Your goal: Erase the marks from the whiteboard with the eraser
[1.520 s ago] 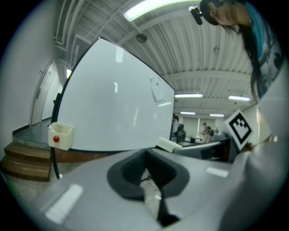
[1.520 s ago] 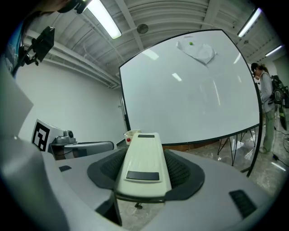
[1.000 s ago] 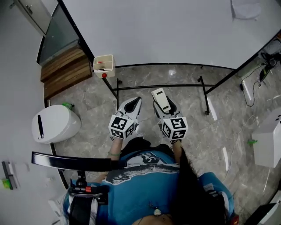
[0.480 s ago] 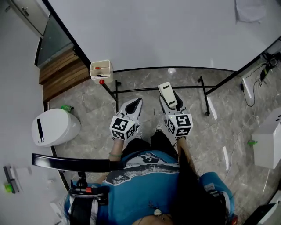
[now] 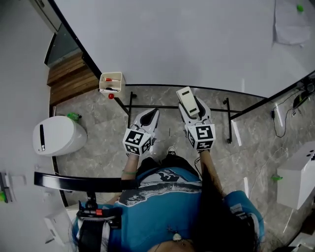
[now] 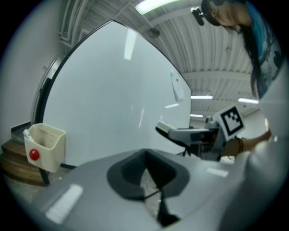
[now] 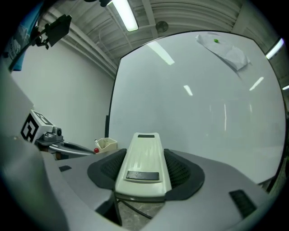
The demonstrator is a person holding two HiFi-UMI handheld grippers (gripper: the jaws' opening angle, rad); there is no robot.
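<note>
Right gripper [image 5: 194,114] is clamped on the cream plastic block eraser [image 7: 143,164]. Its jaws press the eraser's two long sides, and the free end sticks out ahead toward the big white black-framed whiteboard [image 5: 187,44]. The eraser is held in the air short of the board's lower edge, not touching it. That grip leaves the front of the block clear, which I judge suits pushing it flat against the surface. No marks show on the part of the board in view, though faint ones could be lost in the glare.

Left gripper [image 5: 149,118] has its jaws together with nothing between them. It hangs just beside the right one, apparently idle and out of the way.

At the board's lower left corner hangs a cream plastic pen tray [image 5: 111,82] with a red marker inside, and a round red magnet [image 5: 110,96] sits just below it. Near the upper right corner a pale sheet [image 5: 293,22] is pinned by a small green magnet [image 5: 299,8].

No brand or wording is readable. The eraser carries two dark blank patches, and each gripper's cube shows only black-and-white square markers.
</note>
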